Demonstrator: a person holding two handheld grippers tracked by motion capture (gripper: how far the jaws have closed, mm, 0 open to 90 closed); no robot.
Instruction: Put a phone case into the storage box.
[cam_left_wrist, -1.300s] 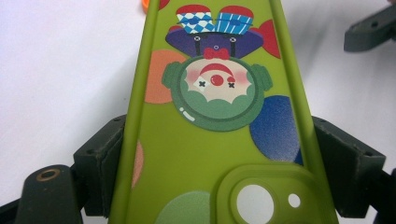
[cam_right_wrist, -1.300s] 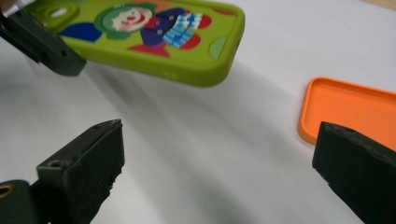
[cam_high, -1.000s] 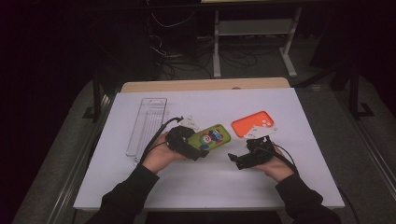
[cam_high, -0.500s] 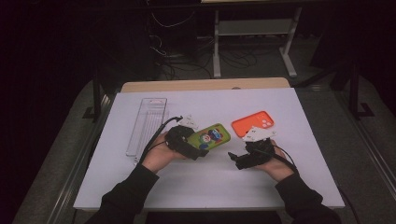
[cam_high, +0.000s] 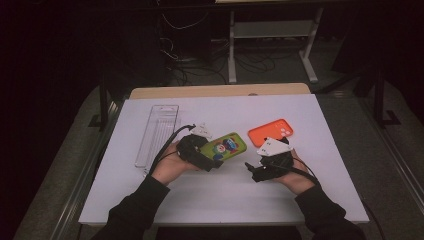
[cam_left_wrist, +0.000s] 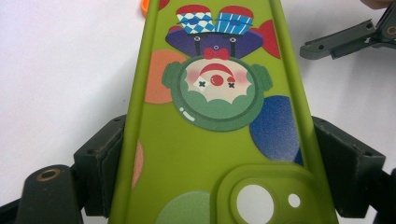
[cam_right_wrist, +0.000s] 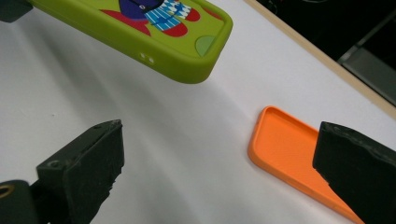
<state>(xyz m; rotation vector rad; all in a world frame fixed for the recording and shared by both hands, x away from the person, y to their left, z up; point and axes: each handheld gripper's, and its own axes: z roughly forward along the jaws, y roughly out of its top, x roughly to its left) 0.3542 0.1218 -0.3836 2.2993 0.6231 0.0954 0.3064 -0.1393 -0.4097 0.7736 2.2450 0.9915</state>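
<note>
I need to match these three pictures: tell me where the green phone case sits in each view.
High view: green phone case at centre, clamped by the left gripper.
Left gripper view: it runs up the middle between the fingers.
Right gripper view: top left.
Shared landmark: orange phone case.

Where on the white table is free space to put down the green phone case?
The near strip in front of both hands is bare, and so is the far right corner beyond the orange case. It is crowded mid-table, between the clear tray, the green phone case in the left claw and the right claw.
</note>
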